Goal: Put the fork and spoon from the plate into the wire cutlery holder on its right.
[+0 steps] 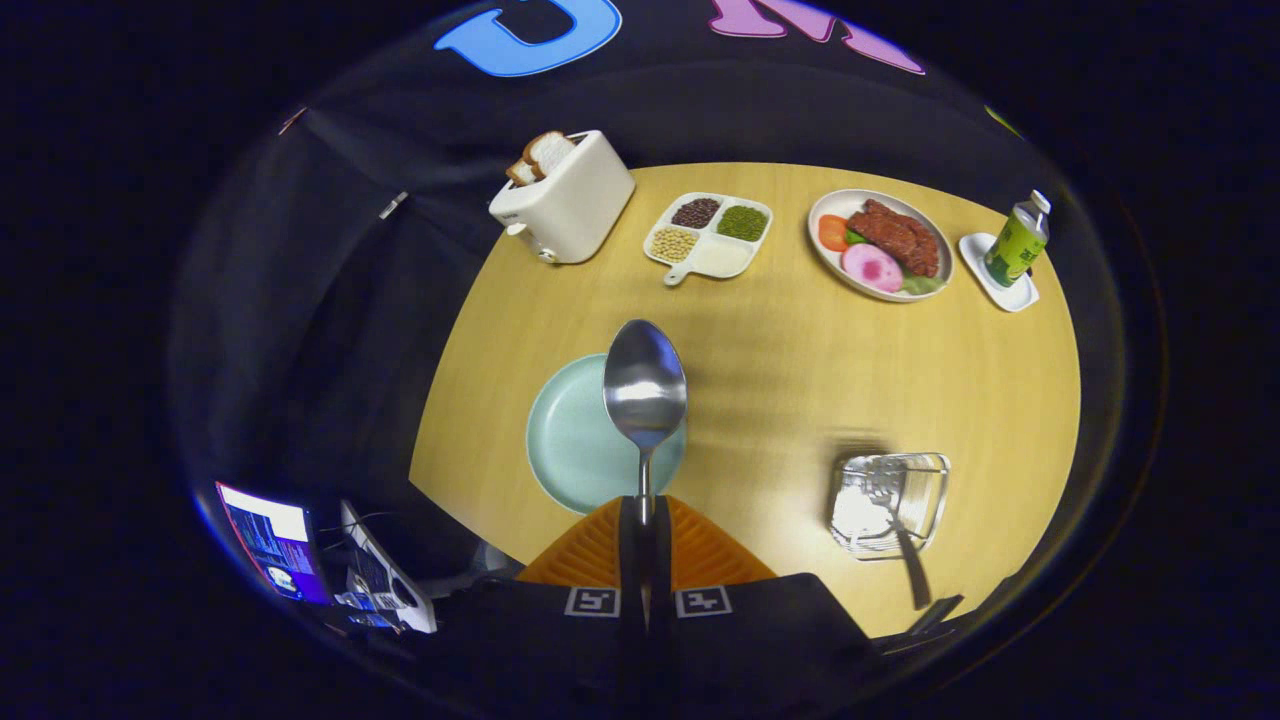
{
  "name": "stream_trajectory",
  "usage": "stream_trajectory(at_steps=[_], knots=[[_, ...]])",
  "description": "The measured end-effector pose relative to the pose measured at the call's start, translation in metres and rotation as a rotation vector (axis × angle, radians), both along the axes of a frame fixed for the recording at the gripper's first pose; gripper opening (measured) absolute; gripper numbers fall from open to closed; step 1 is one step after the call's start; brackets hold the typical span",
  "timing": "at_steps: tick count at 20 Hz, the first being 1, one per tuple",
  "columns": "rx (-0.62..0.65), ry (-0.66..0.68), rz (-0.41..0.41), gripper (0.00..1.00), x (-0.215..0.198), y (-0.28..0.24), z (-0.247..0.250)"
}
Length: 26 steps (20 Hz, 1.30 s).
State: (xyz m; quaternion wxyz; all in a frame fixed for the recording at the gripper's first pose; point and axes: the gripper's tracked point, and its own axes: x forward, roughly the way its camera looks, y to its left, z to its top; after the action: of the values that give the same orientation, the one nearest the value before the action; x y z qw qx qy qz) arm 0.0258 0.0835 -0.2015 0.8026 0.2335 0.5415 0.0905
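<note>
My gripper (645,515) is shut on the handle of a steel spoon (645,385), whose bowl sticks out ahead of the fingers, well above the table. Beneath the spoon lies the pale green plate (565,440), with nothing else visible on it. To the right of the plate stands the wire cutlery holder (890,500). A fork (905,555) stands in it, handle leaning toward me.
On the far side of the round wooden table (780,370) stand a white toaster (565,195) with bread, a divided dish (710,235) of beans, a plate of food (880,245) and a green bottle (1015,240) on a small white tray. A laptop (275,540) sits off the table's left.
</note>
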Motion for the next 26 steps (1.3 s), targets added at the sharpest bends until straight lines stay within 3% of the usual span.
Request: stream_trajectory(at_steps=[3, 9, 15, 26], knots=[[-0.083, 0.078, 0.022, 0.06, -0.029, -0.056, -0.009], [-0.171, 0.349, 0.173, 0.05, -0.074, -0.113, -0.055], [-0.23, 0.657, 0.295, 0.05, -0.088, -0.126, -0.087], [-0.327, 0.899, 0.491, 0.05, -0.082, -0.124, -0.104]])
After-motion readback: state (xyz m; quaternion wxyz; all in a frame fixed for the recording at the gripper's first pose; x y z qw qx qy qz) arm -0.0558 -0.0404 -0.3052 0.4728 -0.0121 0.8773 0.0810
